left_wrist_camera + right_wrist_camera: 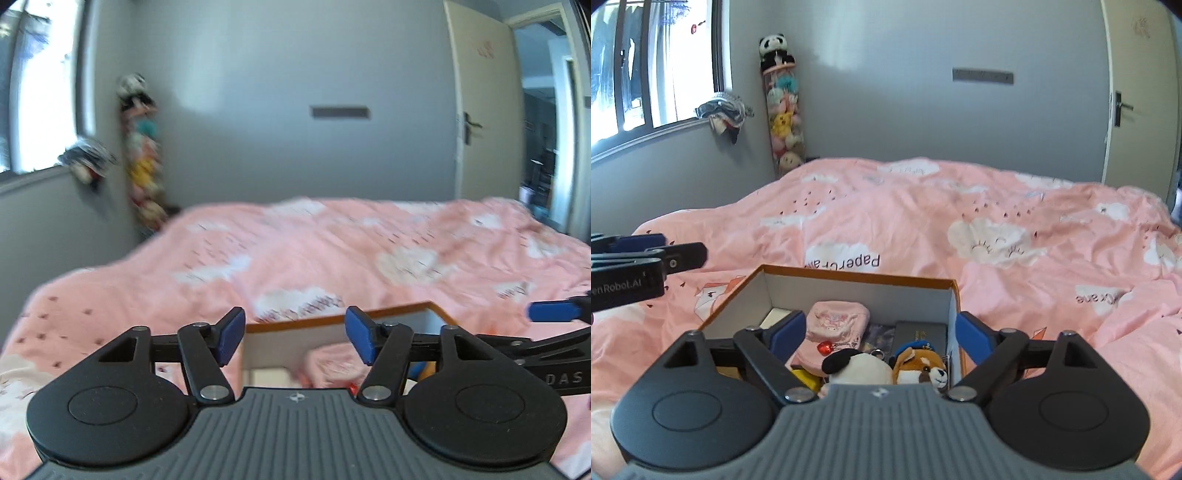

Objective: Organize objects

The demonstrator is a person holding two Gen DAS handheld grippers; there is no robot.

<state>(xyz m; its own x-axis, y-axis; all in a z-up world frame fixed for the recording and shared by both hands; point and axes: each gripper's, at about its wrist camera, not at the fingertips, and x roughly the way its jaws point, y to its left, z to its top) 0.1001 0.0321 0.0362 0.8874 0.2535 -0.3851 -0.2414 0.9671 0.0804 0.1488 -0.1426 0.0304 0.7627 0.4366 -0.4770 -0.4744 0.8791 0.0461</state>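
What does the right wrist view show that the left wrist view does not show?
Only the right wrist view shows the box contents clearly: a fox plush, a white plush and a pink pouch.

Only the left wrist view shows the open doorway.

Both show the box on the pink bed cover, and both tools open: left tool, right tool.

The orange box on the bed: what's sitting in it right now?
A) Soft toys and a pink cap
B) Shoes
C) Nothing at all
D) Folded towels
A: the right wrist view shows the orange box holding a pink cap, a white plush with a black ear and a brown plush dog, with both grippers open and holding nothing.
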